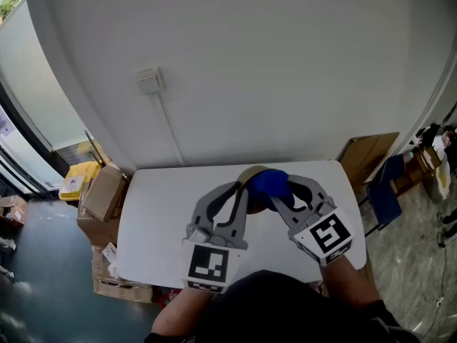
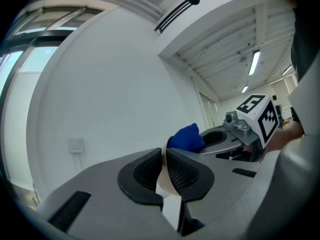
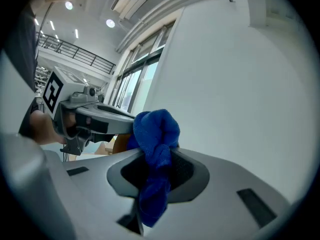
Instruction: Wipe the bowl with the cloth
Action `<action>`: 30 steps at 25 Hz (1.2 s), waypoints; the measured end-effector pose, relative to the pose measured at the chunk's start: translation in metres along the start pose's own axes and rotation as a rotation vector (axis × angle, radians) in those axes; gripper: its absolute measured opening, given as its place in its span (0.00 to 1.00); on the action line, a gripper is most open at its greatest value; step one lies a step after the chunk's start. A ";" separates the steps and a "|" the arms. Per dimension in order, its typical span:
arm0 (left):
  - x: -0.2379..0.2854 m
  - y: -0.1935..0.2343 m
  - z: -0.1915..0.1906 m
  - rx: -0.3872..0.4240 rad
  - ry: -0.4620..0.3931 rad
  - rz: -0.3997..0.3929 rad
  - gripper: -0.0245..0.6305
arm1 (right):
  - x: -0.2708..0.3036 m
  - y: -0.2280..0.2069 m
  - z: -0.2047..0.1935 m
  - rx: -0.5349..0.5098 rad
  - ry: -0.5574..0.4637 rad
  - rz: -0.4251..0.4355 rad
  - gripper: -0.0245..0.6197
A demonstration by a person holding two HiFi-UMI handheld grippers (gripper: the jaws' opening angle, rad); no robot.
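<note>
Over the white table (image 1: 157, 213) my two grippers meet at a tan bowl (image 1: 249, 172), held up off the table and mostly hidden behind them. My left gripper (image 1: 243, 189) is shut on the bowl's thin pale rim (image 2: 163, 183), which stands on edge between its pads. My right gripper (image 1: 283, 194) is shut on a bunched blue cloth (image 1: 270, 183). The cloth (image 3: 155, 134) bulges above the right jaws and hangs below them, right against the bowl (image 3: 120, 143). In the left gripper view the cloth (image 2: 186, 138) sits just beyond the rim.
Cardboard boxes (image 1: 103, 191) and a yellow box (image 1: 75, 179) stand left of the table. A folded cardboard sheet (image 1: 368, 152) and a blue chair (image 1: 385, 186) are at the right. A white wall with a socket (image 1: 150, 81) and its cable rises behind the table's far edge.
</note>
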State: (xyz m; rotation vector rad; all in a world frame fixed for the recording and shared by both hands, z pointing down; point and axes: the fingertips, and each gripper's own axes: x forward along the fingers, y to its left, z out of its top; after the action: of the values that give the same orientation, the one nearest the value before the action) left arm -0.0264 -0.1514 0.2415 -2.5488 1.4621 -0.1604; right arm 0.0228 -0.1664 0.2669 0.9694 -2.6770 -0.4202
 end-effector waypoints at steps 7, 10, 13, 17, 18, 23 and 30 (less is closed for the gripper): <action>0.003 -0.020 0.024 0.088 -0.052 -0.037 0.10 | 0.005 0.011 0.012 -0.021 -0.037 0.029 0.15; 0.002 -0.021 0.034 0.124 -0.067 -0.029 0.10 | 0.005 0.015 0.020 -0.015 -0.078 0.046 0.15; 0.003 -0.018 0.040 0.137 -0.076 -0.023 0.09 | 0.004 0.022 0.024 -0.036 -0.083 0.073 0.15; 0.002 -0.006 0.046 0.128 -0.089 -0.005 0.09 | 0.001 0.038 0.024 -0.076 -0.061 0.115 0.15; 0.003 -0.002 0.046 0.114 -0.090 0.002 0.09 | 0.001 0.040 0.023 -0.082 -0.050 0.125 0.15; 0.001 0.016 0.042 0.054 -0.077 0.037 0.08 | 0.000 0.045 0.015 -0.077 -0.016 0.152 0.15; -0.008 0.032 0.033 0.000 -0.065 0.084 0.08 | -0.010 0.035 -0.002 -0.107 0.054 0.118 0.15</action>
State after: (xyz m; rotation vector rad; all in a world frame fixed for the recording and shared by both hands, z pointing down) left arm -0.0507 -0.1565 0.2019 -2.4632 1.5420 -0.0643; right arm 0.0108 -0.1343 0.2795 0.7772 -2.6167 -0.4990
